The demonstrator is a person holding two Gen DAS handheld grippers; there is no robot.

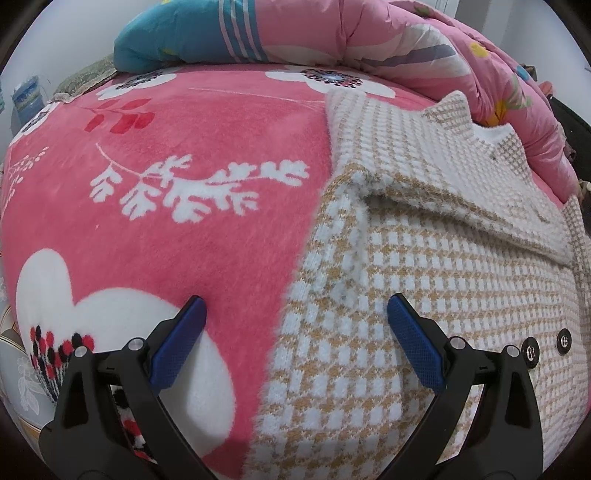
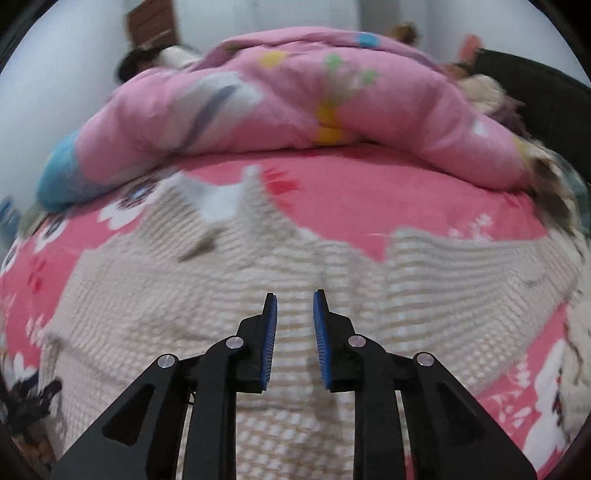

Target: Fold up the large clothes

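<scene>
A cream and tan checked knit coat lies spread on the bed, with two black buttons near its front edge. Its upper part is folded over into a flap. My left gripper stands wide open just above the coat's left edge, one finger over the blanket and the other over the knit. In the blurred right wrist view the coat fills the middle, with a sleeve reaching to the right. My right gripper hangs over the coat with a narrow gap between its blue pads and nothing in it.
The coat rests on a pink fleece blanket with white flowers. A bunched pink quilt with a blue end runs along the far side of the bed. A dark object stands at the far right.
</scene>
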